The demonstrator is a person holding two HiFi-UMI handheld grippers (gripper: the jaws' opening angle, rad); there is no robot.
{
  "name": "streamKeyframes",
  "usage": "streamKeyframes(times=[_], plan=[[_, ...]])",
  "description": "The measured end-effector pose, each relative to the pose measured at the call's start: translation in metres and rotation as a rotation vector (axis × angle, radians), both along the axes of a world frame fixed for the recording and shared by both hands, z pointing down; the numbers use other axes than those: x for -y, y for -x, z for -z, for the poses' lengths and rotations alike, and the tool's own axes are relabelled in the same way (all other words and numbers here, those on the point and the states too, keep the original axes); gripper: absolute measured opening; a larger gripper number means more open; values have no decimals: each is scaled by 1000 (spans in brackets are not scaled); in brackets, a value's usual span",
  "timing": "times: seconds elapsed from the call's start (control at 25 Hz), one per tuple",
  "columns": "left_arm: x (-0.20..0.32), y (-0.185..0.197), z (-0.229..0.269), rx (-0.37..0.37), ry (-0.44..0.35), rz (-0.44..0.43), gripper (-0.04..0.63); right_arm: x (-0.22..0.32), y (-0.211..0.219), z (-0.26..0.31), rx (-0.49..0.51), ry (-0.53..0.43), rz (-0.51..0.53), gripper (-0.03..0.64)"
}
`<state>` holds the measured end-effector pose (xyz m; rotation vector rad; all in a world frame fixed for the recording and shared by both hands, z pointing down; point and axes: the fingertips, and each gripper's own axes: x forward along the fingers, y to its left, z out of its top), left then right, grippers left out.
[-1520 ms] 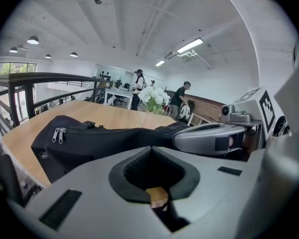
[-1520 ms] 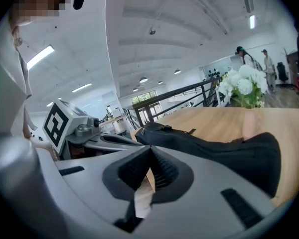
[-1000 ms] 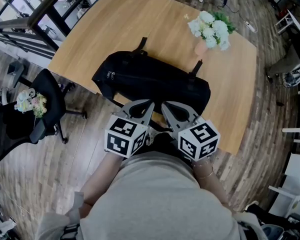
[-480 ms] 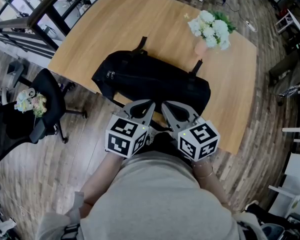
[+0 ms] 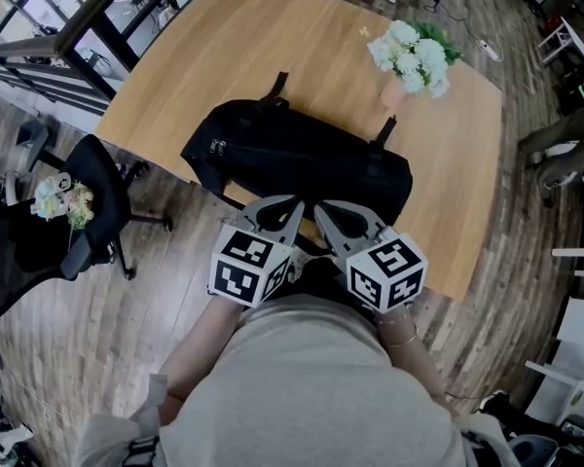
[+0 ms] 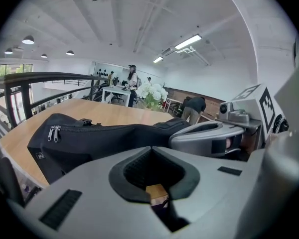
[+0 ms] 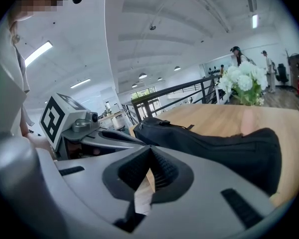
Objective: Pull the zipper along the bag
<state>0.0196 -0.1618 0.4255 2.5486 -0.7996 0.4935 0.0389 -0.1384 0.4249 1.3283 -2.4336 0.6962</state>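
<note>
A long black bag (image 5: 292, 159) lies across the wooden table's near edge, with two metal zipper pulls (image 5: 215, 147) at its left end. In the left gripper view the bag (image 6: 104, 136) stretches ahead and the pulls (image 6: 53, 132) hang at its far left. My left gripper (image 5: 294, 202) and right gripper (image 5: 319, 205) hover side by side just in front of the bag's near side, both shut and holding nothing. Each gripper view shows the jaws meeting at the tips, left (image 6: 150, 148) and right (image 7: 149, 147). Neither gripper touches the bag (image 7: 214, 143).
A pink vase of white flowers (image 5: 409, 56) stands behind the bag at the right. The wooden table (image 5: 273, 37) extends beyond the bag. A black office chair (image 5: 68, 222) with a small bouquet stands on the floor at the left.
</note>
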Motion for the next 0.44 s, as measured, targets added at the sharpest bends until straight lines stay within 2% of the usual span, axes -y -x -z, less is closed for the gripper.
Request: streamKeyframes(times=[0.44], plan=[[-3,-4,-5,2,13,-21,20,4,-8,-4,-8,-5,-36,6]])
